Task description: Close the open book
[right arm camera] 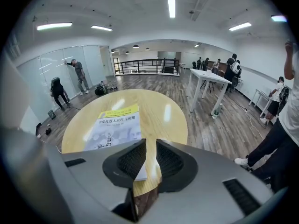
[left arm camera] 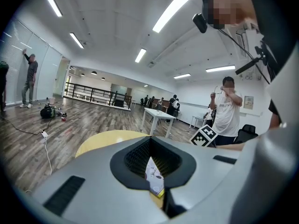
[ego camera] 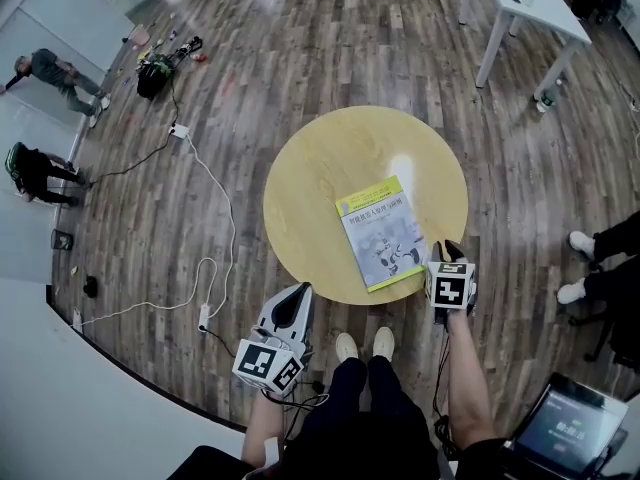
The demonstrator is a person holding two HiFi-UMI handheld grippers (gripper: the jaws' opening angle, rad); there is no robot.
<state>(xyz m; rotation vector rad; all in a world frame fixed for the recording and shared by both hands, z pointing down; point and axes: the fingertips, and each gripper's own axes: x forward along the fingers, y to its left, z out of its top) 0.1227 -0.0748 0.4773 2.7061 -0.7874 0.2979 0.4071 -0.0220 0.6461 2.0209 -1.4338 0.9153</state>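
Note:
A closed book [ego camera: 382, 230] with a pale blue and yellow cover lies flat on the round yellow table [ego camera: 330, 158], near its front right edge. My right gripper [ego camera: 447, 251] hovers just off the book's near right corner, over the table's rim. Its jaws stand a narrow gap apart with nothing between them. In the right gripper view the book [right arm camera: 117, 125] lies ahead and left of the right gripper [right arm camera: 149, 160]. My left gripper [ego camera: 296, 296] hangs off the table at the front left, its jaws together and empty. A strip of the book [left arm camera: 154, 176] shows between its pads.
A white cable and power strip [ego camera: 215, 228] lie on the wooden floor left of the table. A white desk [ego camera: 525, 3] stands at the back right. A seated person's shoes [ego camera: 580, 268] and a laptop [ego camera: 570, 433] are at the right. My own feet [ego camera: 362, 345] are under the table's front edge.

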